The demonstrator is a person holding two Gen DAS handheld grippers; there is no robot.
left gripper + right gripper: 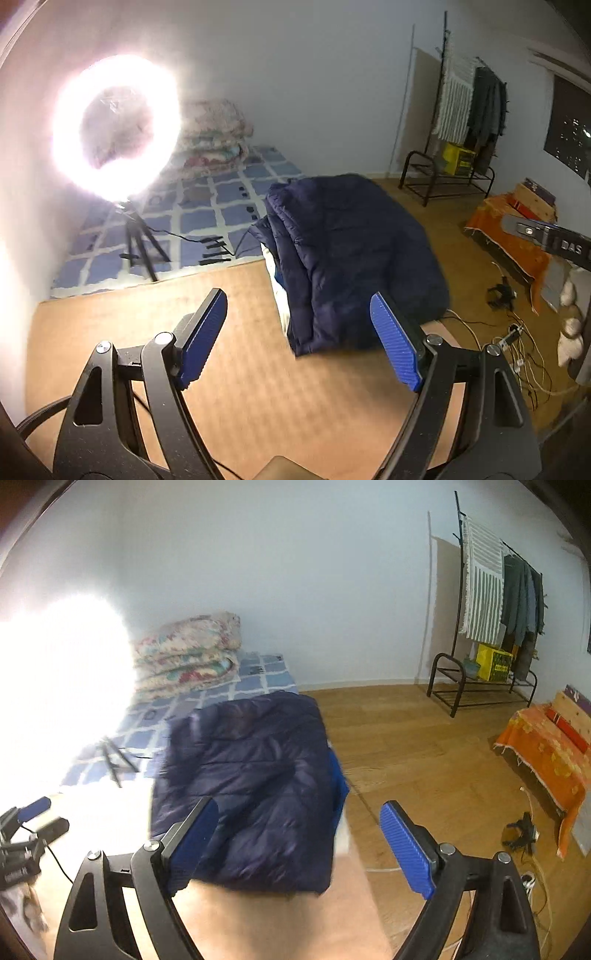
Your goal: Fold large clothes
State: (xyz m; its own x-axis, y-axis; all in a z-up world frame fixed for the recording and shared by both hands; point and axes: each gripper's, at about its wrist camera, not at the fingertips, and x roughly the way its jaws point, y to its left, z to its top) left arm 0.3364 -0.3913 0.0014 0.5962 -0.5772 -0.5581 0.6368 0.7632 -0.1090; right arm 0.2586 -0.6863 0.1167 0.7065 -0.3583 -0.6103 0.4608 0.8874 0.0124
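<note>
Navy quilted puffer jacket is seen folded into a thick bundle on the tan mat, ahead of both tools. The left gripper and right gripper are spread wide, nothing held. The bundle's squareness is best checked and loose edges tucked.

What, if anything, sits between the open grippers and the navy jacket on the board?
Nothing visible. The left gripper and right gripper are both open and empty, with only bare brown board before the folded navy jacket.
</note>
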